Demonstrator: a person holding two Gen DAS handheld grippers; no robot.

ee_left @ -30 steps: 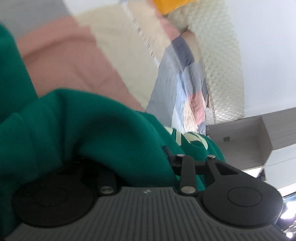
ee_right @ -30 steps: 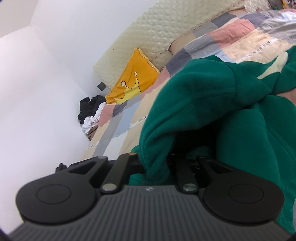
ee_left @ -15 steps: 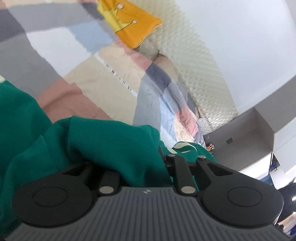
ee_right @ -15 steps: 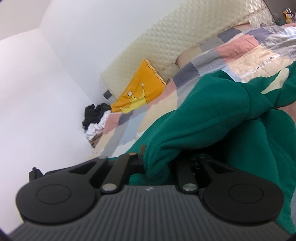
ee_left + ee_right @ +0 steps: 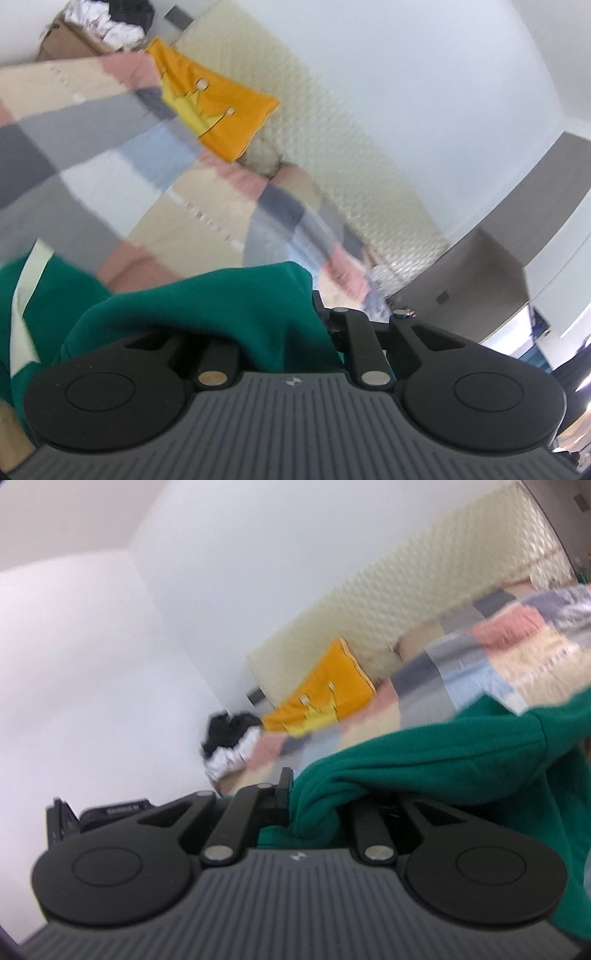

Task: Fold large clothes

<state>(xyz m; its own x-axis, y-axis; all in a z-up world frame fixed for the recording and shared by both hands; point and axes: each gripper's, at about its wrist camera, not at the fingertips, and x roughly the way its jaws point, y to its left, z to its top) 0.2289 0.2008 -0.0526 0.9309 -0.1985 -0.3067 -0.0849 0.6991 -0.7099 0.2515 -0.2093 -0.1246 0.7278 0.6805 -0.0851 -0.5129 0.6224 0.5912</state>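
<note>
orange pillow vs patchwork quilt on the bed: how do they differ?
Colour: the orange pillow is one solid orange with a yellow crown drawing; the patchwork quilt is blocks of pink, grey, blue and cream.
Pose: the pillow is propped against the cream headboard; the quilt lies spread flat.
Extent: the pillow takes one corner by the headboard; the quilt covers the bed.
Both are soft bedding on the same bed.

White walls (image 5: 110, 646) around me, meeting in corner. Bed with checked quilt (image 5: 110, 177) in pink, grey, blue, cream squares. Bumpy cream headboard (image 5: 332, 147) behind it. Yellow pillow (image 5: 218, 110) leans on headboard. Pile of black and white clothes (image 5: 229, 738) by bed. Grey cupboard (image 5: 480, 269) at side, bright light near it.
</note>
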